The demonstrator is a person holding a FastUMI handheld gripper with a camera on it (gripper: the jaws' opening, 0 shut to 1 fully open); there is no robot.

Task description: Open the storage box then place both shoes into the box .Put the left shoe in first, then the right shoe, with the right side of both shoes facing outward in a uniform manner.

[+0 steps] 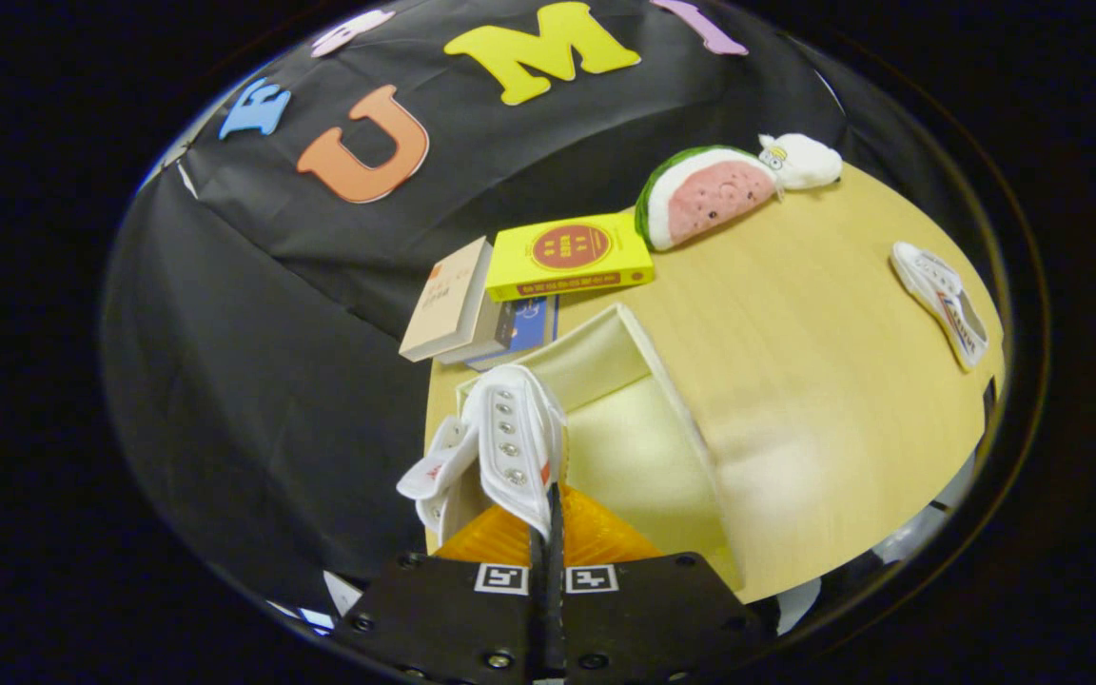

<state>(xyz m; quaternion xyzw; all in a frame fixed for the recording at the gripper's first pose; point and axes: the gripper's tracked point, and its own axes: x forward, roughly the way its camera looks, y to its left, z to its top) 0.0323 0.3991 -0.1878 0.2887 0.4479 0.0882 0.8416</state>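
Observation:
My gripper is shut on a white shoe, pinching its eyelet flap between the two fingers. The shoe hangs over the open cream storage box, at the box's left end, with its tongue flopping to the left. An orange surface, perhaps the box's lid, shows just under the shoe, right ahead of the fingers; I cannot tell what it is. The second white shoe lies on its side far off on the round wooden table, well right of the box.
Beyond the box lie a yellow book, a beige book and a blue book. A watermelon-slice plush and a small white plush sit at the table's far edge.

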